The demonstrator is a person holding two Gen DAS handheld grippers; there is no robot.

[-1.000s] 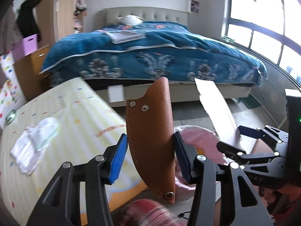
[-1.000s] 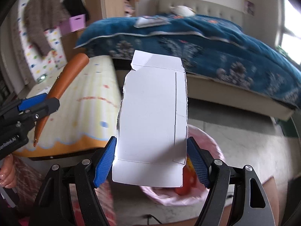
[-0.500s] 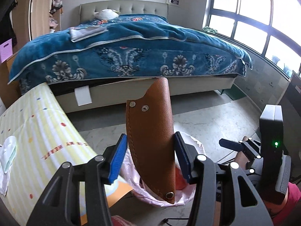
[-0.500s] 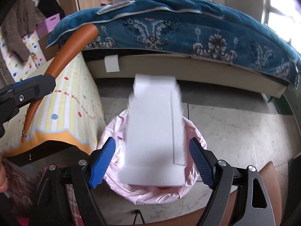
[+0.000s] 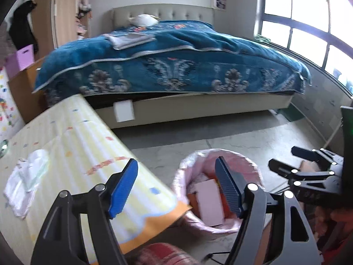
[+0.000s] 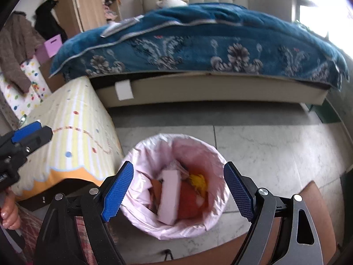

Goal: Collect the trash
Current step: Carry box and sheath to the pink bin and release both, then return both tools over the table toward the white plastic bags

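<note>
A bin with a pink liner [image 6: 150, 145] stands on the floor beside the table, right under both grippers. Inside it lies a white carton [image 6: 169, 196], with a brown piece [image 6: 155, 184], red and yellow rubbish around it. My right gripper [image 6: 178, 172] hangs open over the bin with nothing between its blue pads. My left gripper [image 5: 176, 176] is beside it, its jaws opening and empty; the bin [image 5: 194, 161] and the carton [image 5: 209, 201] show past its right finger. Crumpled white tissues [image 5: 28, 183] lie on the table.
A table with a yellow striped cloth [image 5: 88, 145] fills the left. A bed with a blue cover [image 5: 176, 70] stands behind, with grey floor [image 6: 275, 145] between it and the bin. A brown curved edge [image 6: 313, 190] shows at the lower right. Clothes hang at the far left.
The white carton left my right gripper and dropped into the bin. The brown leather sheath is gone from my left gripper, whose jaws have spread wider. Both views now look down on the bin.
</note>
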